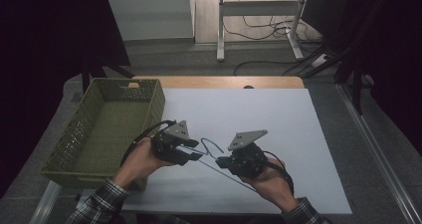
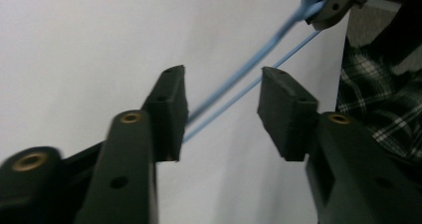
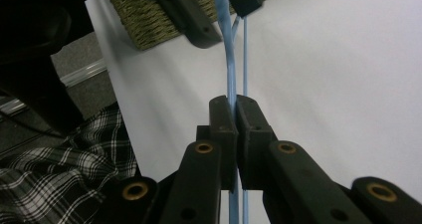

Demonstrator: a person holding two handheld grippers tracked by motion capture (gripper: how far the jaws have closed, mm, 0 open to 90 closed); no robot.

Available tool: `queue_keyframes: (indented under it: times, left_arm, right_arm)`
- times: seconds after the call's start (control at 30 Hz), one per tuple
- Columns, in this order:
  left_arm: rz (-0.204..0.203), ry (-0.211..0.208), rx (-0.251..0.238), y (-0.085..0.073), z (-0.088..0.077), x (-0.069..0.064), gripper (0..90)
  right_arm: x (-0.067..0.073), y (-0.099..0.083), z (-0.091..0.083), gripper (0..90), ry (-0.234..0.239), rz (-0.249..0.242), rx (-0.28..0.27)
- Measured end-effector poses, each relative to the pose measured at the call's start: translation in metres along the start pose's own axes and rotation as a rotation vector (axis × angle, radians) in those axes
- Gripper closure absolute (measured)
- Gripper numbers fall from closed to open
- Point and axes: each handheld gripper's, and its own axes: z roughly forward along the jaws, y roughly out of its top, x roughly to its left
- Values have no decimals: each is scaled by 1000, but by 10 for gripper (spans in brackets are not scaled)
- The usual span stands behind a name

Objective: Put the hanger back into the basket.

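Observation:
A thin blue wire hanger (image 1: 211, 142) hangs just above the white table top (image 1: 278, 119), between my two grippers. My right gripper (image 1: 221, 161) is shut on it; in the right gripper view its pads (image 3: 222, 115) pinch the flat blue wire (image 3: 231, 69). My left gripper (image 1: 196, 156) reaches in from the left with its jaws apart. In the left gripper view my left gripper (image 2: 222, 109) has two blue strands of the hanger (image 2: 239, 79) running between its pads, close to the left pad (image 2: 171, 104), with neither pad pressing on them.
A green woven basket (image 1: 74, 129) stands on the left side of the table, close to my left hand; its wall (image 3: 149, 25) shows behind the hanger. A plaid sleeve (image 2: 373, 94) lies near the front edge. The table's wooden far edge (image 1: 219, 82) lies beyond.

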Motion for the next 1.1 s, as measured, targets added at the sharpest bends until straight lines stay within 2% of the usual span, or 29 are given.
queue_keyframes:
  times: [0.1, 0.17, 0.27, 0.37, 0.4, 0.43, 0.47, 0.5, 0.53, 0.6, 0.63, 0.67, 0.7, 0.73, 0.8, 0.87, 0.9, 0.93, 0.97, 1.0, 1.07, 1.1]
  left_arm:
    - [47, -13, 46, 5, 4, 0, 593]
    - [59, -27, 49, 6, 5, 0, 653]
    - [115, -49, 72, 10, 8, 0, 732]
    - [180, -41, 81, 11, 9, -7, 840]
    - [169, -36, 88, 13, 10, -8, 874]
    - [169, -36, 88, 13, 10, -8, 875]
    - [149, -36, 88, 14, 10, -8, 877]
    - [126, -29, 95, 15, 10, -8, 878]
    - [126, -29, 95, 15, 10, -8, 878]
    - [67, -1, 95, 16, 12, -7, 878]
    - [32, -8, 101, 16, 12, -5, 878]
    - [32, -8, 101, 16, 12, -5, 878]
    - [-8, 13, 80, 15, 12, -4, 878]
    - [-41, 5, 85, 16, 12, -2, 878]
    - [-90, 11, 54, 15, 11, 0, 878]
    - [-130, 15, 43, 15, 10, 4, 878]
    - [-130, 15, 43, 15, 10, 4, 877]
    - [-175, 5, 37, 16, 7, 8, 878]
    - [-175, 5, 37, 16, 7, 8, 877]
    - [-222, 9, 27, 16, 5, 12, 877]
    - [-250, 16, 29, 17, 2, 16, 877]
    - [-250, 16, 29, 17, 2, 16, 877]
  right_arm:
    - [2, 1, 1, 866, 9, -11, 7]
    - [2, 1, 1, 866, 13, -21, 7]
    - [1, 2, 1, 866, 7, -32, 8]
    - [-1, 2, 0, 861, -21, -39, 17]
    - [-2, 2, -1, 857, -43, -44, 14]
    - [-2, 2, -1, 857, -43, -44, 14]
    - [-5, 2, -2, 838, -52, -27, 18]
    - [-7, 1, -4, 788, -65, -28, -1]
    - [-8, 1, -6, 758, -91, -26, -12]
    - [-10, 0, -11, 679, -126, -26, -25]
    - [-11, 0, -14, 611, -144, -23, -38]
    - [-12, 0, -18, 564, -158, -14, -55]
    - [-13, 0, -20, 546, -161, -11, -62]
    - [-14, -1, -23, 517, -162, -9, -65]
    - [-16, -1, -28, 460, -165, -1, -74]
    - [-18, -3, -32, 404, -169, 21, -91]
    - [-20, -4, -34, 382, -162, 37, -98]
    - [-21, -5, -35, 363, -156, 48, -105]
    - [-22, -7, -37, 345, -155, 60, -111]
    - [-23, -8, -38, 325, -154, 68, -116]
    - [-25, -12, -40, 289, -152, 83, -121]
    - [-25, -12, -40, 289, -152, 83, -121]
